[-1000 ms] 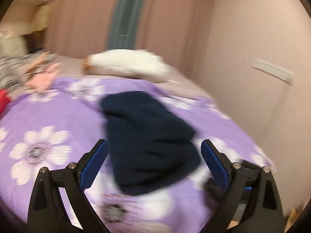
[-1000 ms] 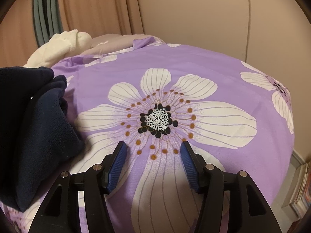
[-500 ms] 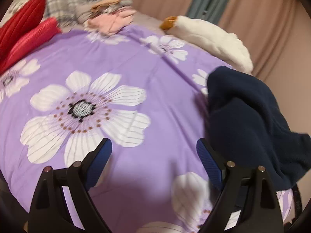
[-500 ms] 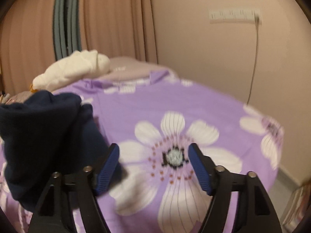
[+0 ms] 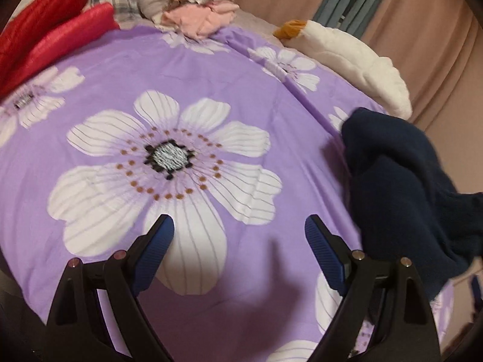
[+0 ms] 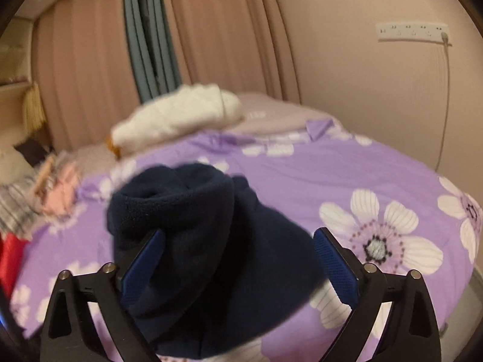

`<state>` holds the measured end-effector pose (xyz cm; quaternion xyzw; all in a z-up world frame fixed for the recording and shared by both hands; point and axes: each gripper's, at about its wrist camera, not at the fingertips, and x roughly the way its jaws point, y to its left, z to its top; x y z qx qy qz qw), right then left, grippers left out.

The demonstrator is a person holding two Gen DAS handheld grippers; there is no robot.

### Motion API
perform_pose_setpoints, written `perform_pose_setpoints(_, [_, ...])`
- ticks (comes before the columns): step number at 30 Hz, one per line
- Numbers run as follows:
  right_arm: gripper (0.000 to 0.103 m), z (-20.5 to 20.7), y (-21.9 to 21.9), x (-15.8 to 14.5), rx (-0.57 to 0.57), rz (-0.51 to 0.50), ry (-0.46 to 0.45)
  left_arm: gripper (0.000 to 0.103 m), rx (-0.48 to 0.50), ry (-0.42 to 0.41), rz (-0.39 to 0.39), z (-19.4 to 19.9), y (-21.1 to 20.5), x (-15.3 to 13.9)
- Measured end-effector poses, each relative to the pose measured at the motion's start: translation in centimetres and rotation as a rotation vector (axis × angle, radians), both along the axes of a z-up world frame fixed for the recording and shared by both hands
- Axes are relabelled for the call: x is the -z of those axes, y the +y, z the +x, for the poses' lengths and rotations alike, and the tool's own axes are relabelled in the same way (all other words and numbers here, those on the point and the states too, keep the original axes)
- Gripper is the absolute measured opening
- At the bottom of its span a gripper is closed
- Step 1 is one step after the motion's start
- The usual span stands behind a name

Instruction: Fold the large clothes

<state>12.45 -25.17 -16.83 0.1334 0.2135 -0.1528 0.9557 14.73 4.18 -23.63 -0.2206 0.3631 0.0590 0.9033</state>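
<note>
You have one dark navy fleece garment — thick, soft, bunched into a rounded heap rather than spread flat. It lies on the purple flowered bedspread, near its edge, folds rolled over one another — no sleeve or hem clearly distinguishable.

Matt navy fleece garment, soft and napped, at 4 o'clock in the left wrist view. Smooth purple cotton-like bedcover printed with white flowers, faintly creased. Shiny quilted red cushions at 10 o'clock. Plush white blanket at 2 o'clock. Matt black plastic on left gripper and right gripper, with ribbed blue rubbery pads and bright metal pins. Pleated pink cloth curtains.
</note>
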Motion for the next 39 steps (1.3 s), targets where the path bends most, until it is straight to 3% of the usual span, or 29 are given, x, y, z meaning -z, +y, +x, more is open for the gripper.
perform_pose_setpoints(1, [0.044,0.5,-0.2,0.3,0.009,-0.003,0.021,0.088,0.003,0.007,-0.015,0.0,0.1,0.2])
perform_pose_setpoints(2, [0.019,0.4,-0.2,0.1,0.022,-0.008,0.034,0.088,0.003,0.011,-0.019,0.0,0.1,0.2])
perform_pose_setpoints(3, [0.017,0.2,-0.6,0.0,0.051,-0.001,0.041,0.088,0.004,0.014,-0.02,0.0,-0.1,0.2])
perform_pose_setpoints(7, [0.017,-2.1,-1.3,-2.2,0.052,-0.012,-0.033,0.088,0.001,0.028,-0.027,0.2,-0.1,0.3])
perform_pose_setpoints(8, [0.024,-2.6,-1.2,-2.8,0.032,-0.017,-0.034,0.088,0.0,0.03,-0.031,0.2,-0.1,0.4])
perform_pose_setpoints(9, [0.036,-3.0,-1.2,-3.3,0.009,-0.008,-0.036,0.088,0.001,0.031,-0.036,0.3,0.0,0.4])
perform_pose_setpoints(10, [0.077,-3.0,-1.2,-3.8,-0.023,0.026,-0.039,0.088,0.004,0.036,-0.044,0.4,0.0,0.4])
perform_pose_setpoints(11, [0.098,-3.2,-1.2,-4.2,-0.045,0.072,-0.055,0.088,0.008,0.039,-0.05,0.4,0.0,0.5])
perform_pose_setpoints(12, [0.102,-3.2,-1.1,-4.3,-0.067,0.113,-0.089,0.088,0.012,0.042,-0.055,0.3,0.0,0.6])
perform_pose_setpoints(14, [0.102,-2.1,-0.3,-4.3,-0.083,0.135,-0.112,0.088,0.017,0.057,-0.058,0.3,0.0,0.8])
perform_pose_setpoints(16, [0.102,0.4,0.8,-3.5,-0.025,0.076,-0.032,0.088,0.018,0.07,-0.056,0.3,-0.1,1.0])
perform_pose_setpoints(18, [0.102,3.1,1.2,-1.9,-0.057,0.089,0.059,0.088,0.023,0.069,-0.061,0.1,0.0,1.0])
perform_pose_setpoints(21, [0.101,6.5,0.5,0.9,-0.199,0.316,0.127,0.088,0.024,0.067,-0.047,0.1,0.3,0.8])
perform_pose_setpoints(22, [0.083,7.2,0.2,1.4,-0.216,0.371,0.102,0.088,0.016,0.065,-0.041,0.0,0.5,0.8])
perform_pose_setpoints(23, [0.064,7.4,0.1,1.5,-0.165,0.335,0.082,0.088,0.012,0.065,-0.04,0.1,0.7,0.8])
perform_pose_setpoints(25, [0.049,7.3,0.6,1.1,-0.093,0.222,0.061,0.088,0.002,0.075,-0.043,0.2,1.2,1.0])
perform_pose_setpoints(26, [0.045,6.8,0.4,0.9,-0.096,0.222,0.024,0.088,-0.003,0.079,-0.048,0.3,1.5,1.1])
perform_pose_setpoints(29, [0.044,4.4,-0.4,-0.4,-0.145,0.275,-0.069,0.088,-0.016,0.072,-0.058,0.2,2.3,0.9])
perform_pose_setpoints(33, [0.044,0.8,-0.8,-0.6,-0.096,0.214,-0.134,0.088,-0.022,0.065,-0.012,-0.1,2.3,0.7])
perform_pose_setpoints(39, [0.044,1.0,-4.9,4.6,0.096,0.212,-0.056,0.088,0.005,0.086,0.038,-0.6,2.0,1.7])
